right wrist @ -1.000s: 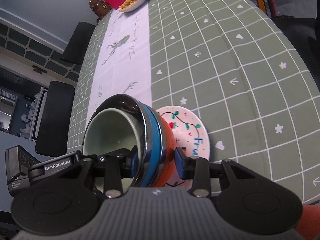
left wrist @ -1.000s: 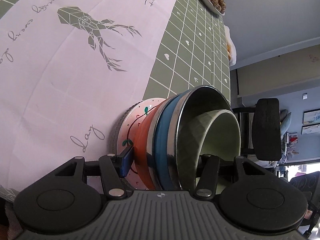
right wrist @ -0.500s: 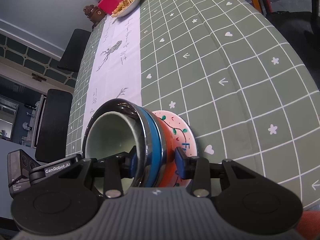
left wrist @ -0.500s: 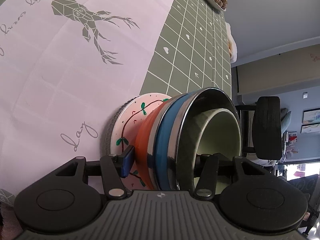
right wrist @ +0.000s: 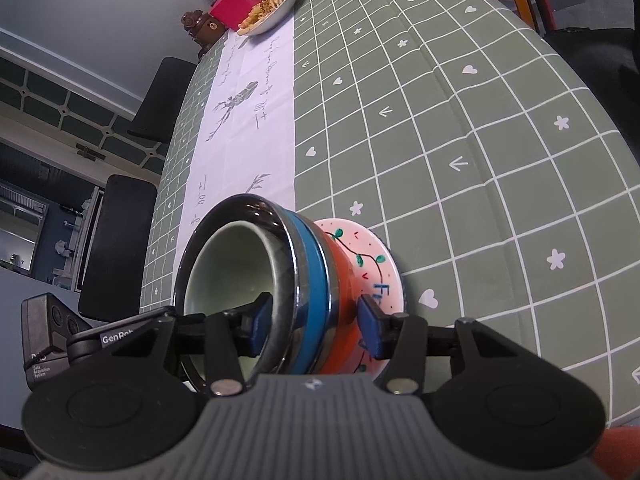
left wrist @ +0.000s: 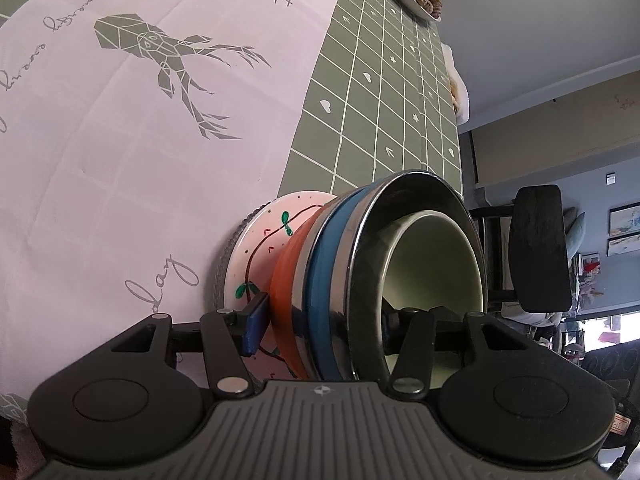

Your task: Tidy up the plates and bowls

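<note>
Steel, plastic and glazed ceramic make up the nested bowls (left wrist: 340, 280), so I judge the stack heavy for its size, rigid, slick on every rim and liable to chip or slide apart if tipped. It sits straight ahead of both grippers, between their fingers, resting on a pink painted plate (left wrist: 260, 248) that lies on the worktop (right wrist: 460, 140) over a dark textured mat (left wrist: 218, 272).

From outside in, there is an orange bowl (left wrist: 286, 276), a blue bowl (left wrist: 324, 260), a stainless steel bowl (left wrist: 416, 192) and a pale green bowl (left wrist: 436, 256).

The left gripper (left wrist: 320, 322) is clamped across the stack wall, one blue pad against the orange bowl and the other finger inside, against the steel rim. The right gripper (right wrist: 314, 322) straddles the opposite side, but its outer pad stands a little clear of the orange bowl, so its hold looks loosened.

The sound hold is across the combined walls near the rims, from two opposite sides, kept level so the inner bowls cannot slip out.

Against half a second ago, the right gripper's fingers stand wider apart, with a gap now showing at the outer pad. The plate and stack appear closer to the green cloth, apparently set down on it. The left gripper's grasp looks unchanged.
</note>
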### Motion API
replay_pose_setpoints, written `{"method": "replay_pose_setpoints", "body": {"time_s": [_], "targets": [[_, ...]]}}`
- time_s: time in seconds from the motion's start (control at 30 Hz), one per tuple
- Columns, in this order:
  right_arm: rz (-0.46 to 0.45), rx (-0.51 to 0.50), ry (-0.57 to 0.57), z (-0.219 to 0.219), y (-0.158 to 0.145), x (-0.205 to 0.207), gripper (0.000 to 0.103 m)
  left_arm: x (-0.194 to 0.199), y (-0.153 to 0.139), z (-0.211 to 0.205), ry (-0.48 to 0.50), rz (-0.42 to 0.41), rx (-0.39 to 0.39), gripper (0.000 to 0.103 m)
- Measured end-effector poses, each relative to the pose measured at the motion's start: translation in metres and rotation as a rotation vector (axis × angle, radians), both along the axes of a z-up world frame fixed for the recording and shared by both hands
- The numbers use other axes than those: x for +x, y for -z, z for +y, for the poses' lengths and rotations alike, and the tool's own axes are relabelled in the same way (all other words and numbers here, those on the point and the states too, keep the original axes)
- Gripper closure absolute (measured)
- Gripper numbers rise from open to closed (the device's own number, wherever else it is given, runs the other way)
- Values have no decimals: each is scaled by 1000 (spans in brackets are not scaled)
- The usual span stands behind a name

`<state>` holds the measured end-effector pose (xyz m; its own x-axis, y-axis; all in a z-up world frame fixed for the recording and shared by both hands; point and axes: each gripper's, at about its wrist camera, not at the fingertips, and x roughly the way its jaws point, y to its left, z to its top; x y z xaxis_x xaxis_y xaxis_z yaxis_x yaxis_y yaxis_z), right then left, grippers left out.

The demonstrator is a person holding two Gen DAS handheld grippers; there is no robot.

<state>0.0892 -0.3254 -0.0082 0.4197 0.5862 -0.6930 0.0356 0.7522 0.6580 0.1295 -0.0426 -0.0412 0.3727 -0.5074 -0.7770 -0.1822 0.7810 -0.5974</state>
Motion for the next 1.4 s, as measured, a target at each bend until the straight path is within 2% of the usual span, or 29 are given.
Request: {"method": "replay_pose_setpoints", "body": {"time_s": [0.13,0.3,0.4,0.6,0.77,0.9,1.07,1.2,1.4], "targets": [[-6,11,-6,1,0,0,45,-2,-6,-1,10,-42,26,39],[-40,3,-5,3,-3,-1,37,-9,-29,1,-7,-189,99,20],[-74,-14,2,4,-7,-4,31,-14,-41,3,-20,-255,137,18],[-138,-45,12,6,-15,-7,29,-22,-56,5,-15,-330,205,16],[-277,-142,64,8,-37,-23,28,-42,-75,10,-24,-440,281,16],[-414,-212,103,13,-65,-49,28,-68,-101,8,-34,-617,393,16],[-593,-355,111,36,-102,-101,26,-108,-130,-3,-10,-824,534,16],[-682,-432,139,52,-118,-142,22,-135,-137,-11,5,-907,594,16],[-674,-490,195,68,-112,-188,22,-165,-128,-18,17,-968,684,15]]}}
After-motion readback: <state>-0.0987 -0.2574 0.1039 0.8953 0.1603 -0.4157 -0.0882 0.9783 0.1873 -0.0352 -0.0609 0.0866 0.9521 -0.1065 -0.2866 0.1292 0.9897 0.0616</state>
